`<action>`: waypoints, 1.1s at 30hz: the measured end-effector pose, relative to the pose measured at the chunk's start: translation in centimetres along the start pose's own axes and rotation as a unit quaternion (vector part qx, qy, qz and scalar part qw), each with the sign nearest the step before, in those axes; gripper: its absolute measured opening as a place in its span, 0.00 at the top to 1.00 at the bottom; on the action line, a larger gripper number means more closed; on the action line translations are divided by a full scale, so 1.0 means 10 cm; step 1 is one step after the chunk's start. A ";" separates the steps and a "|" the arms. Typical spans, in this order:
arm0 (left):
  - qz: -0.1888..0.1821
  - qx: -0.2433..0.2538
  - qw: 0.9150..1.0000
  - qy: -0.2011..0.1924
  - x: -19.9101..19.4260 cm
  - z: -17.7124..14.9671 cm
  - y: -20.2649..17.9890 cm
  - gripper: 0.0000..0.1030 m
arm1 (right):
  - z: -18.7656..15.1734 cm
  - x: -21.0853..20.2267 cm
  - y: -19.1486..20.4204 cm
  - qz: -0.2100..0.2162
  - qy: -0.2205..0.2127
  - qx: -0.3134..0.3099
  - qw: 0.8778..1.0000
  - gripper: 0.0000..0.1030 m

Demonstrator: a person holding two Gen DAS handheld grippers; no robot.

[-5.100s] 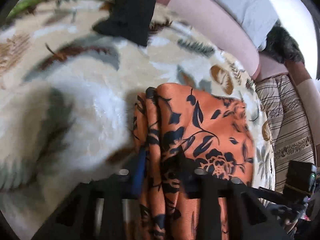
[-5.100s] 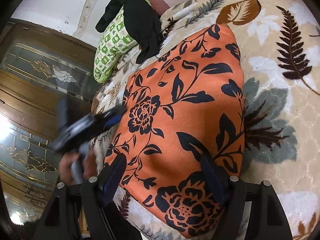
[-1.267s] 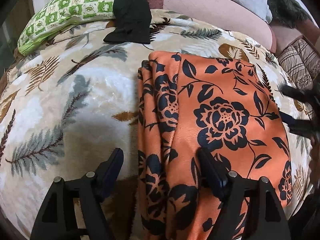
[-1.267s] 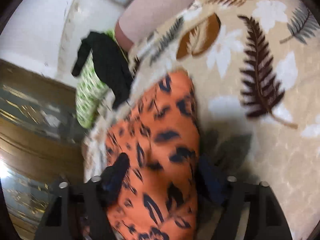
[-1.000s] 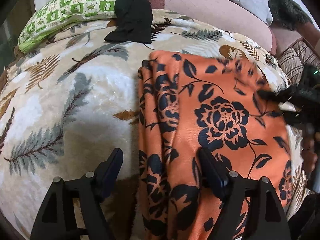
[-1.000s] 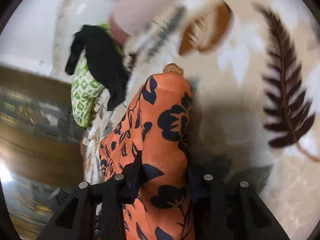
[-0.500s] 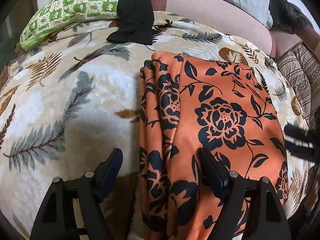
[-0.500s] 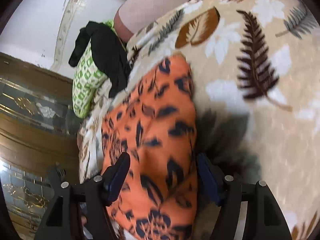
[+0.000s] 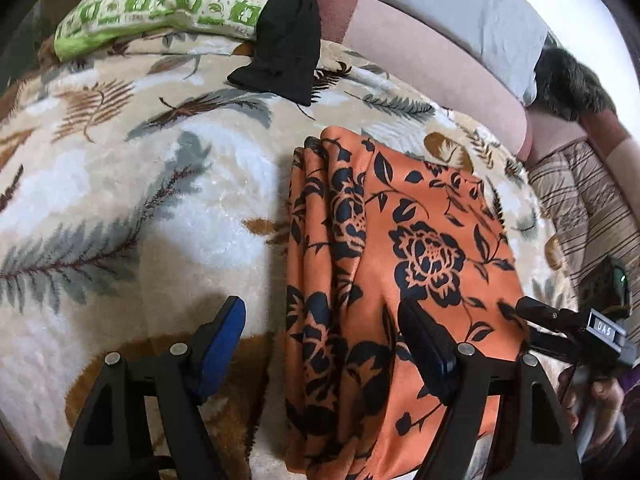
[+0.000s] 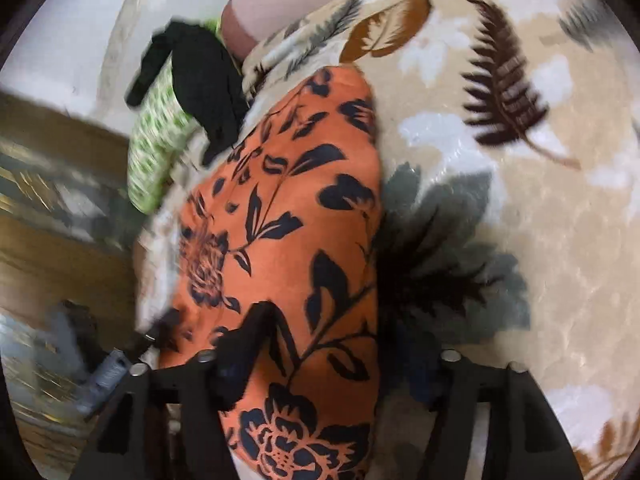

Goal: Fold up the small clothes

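Fingers (image 9: 224, 332) of both grippers stay apart over the folded orange garment (image 9: 420, 248), right gripper (image 10: 332, 344) shifted nearer.

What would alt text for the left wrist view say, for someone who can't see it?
A folded orange garment with black flowers lies on a leaf-print blanket, between the fingers of the open left gripper. A black garment drapes off a green pillow behind; the right gripper reaches in from the right.
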State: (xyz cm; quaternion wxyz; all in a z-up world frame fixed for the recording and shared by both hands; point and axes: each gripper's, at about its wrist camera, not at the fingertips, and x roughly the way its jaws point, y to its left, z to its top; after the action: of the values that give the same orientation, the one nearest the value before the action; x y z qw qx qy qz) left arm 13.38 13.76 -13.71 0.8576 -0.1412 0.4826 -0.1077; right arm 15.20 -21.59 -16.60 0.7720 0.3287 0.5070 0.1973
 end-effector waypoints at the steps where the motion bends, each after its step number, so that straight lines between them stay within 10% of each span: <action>1: -0.009 -0.009 1.000 0.004 0.02 0.03 0.02 0.23 | 0.00 -0.03 -0.01 0.004 -0.005 0.000 1.000 0.30; 11: -0.090 -0.052 0.993 0.057 0.42 0.24 0.16 0.25 | 0.21 0.17 -0.04 0.011 0.021 -0.003 1.000 0.30; 19: -0.162 -0.079 0.980 0.084 0.56 0.26 0.28 0.61 | 0.22 0.36 0.04 0.009 0.041 -0.028 0.999 0.49; 33: -0.130 -0.006 0.992 0.002 -0.33 0.07 -0.57 0.72 | 0.04 -0.51 0.40 -0.003 -0.012 -0.102 0.995 0.64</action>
State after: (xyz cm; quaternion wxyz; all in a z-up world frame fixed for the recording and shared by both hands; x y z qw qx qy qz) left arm 12.00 9.57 -8.76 0.8349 -0.2072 0.4622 -0.2154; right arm 13.61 -22.15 -10.29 0.8083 0.2492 0.4757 0.2414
